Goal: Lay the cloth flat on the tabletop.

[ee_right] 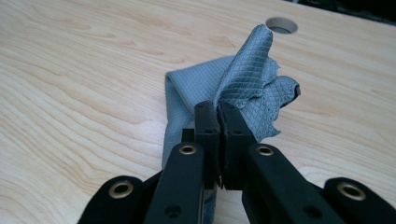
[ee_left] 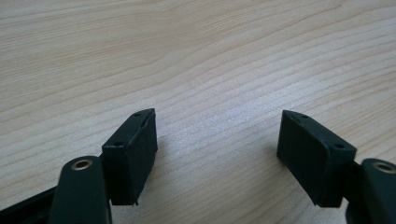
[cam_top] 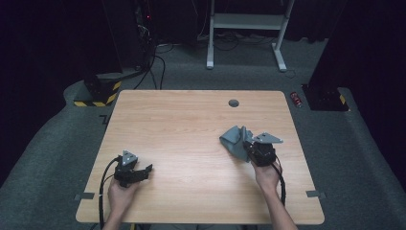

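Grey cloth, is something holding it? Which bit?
Yes. The right gripper pinches the grey cloth at a bunched fold near its edge. The left gripper holds nothing.

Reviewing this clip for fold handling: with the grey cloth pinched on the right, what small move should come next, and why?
Probably lift the right gripper a little further: its jaws are shut on a bunched edge of the grey cloth, while the rest still lies folded on the table. The left gripper stands open over bare wood, free to take another edge.

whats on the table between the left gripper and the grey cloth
Nothing: in the high view, bare wooden table runs from the open left gripper to the grey cloth pinched by the right gripper.
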A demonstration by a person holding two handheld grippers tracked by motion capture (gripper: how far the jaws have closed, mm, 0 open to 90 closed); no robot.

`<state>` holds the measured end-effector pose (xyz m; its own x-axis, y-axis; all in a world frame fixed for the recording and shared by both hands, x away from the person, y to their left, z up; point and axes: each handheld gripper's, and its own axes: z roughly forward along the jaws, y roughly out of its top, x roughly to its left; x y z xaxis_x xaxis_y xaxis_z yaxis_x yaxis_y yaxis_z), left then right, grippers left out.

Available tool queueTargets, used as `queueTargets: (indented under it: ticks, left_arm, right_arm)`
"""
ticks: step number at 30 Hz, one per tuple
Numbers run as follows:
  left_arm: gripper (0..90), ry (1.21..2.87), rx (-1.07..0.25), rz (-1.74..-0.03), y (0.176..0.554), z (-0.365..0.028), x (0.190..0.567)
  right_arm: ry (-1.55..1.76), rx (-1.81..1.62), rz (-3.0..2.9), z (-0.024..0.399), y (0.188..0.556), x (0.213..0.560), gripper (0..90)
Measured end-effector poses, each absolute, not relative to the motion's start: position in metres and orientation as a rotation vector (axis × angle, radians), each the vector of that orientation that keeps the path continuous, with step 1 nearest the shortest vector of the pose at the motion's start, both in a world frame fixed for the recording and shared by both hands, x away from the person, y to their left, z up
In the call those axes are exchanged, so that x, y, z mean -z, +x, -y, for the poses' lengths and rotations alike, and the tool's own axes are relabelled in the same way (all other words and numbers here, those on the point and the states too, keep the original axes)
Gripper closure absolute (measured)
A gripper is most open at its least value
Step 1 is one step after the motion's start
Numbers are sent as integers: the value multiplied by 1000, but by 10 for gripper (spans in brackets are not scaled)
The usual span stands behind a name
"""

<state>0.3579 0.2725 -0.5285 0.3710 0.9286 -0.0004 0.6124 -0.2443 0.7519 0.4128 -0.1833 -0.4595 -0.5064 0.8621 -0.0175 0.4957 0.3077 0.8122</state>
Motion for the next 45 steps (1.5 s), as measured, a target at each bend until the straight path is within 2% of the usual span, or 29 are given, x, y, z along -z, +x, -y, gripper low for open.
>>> queueTargets:
  ticks: [13, 29, 45]
  left_arm:
    - [290, 1959, -599, -1330, 358, -272, 529]
    - [290, 1961, -598, -1331, 358, -272, 529]
    - [289, 1958, -599, -1333, 358, -272, 529]
  right_arm:
    - [1082, -1152, -2164, 159, 398, 445, 875]
    - [924, -1198, -2259, 120, 374, 449, 874]
    - [850, -1201, -2418, 79, 343, 492, 874]
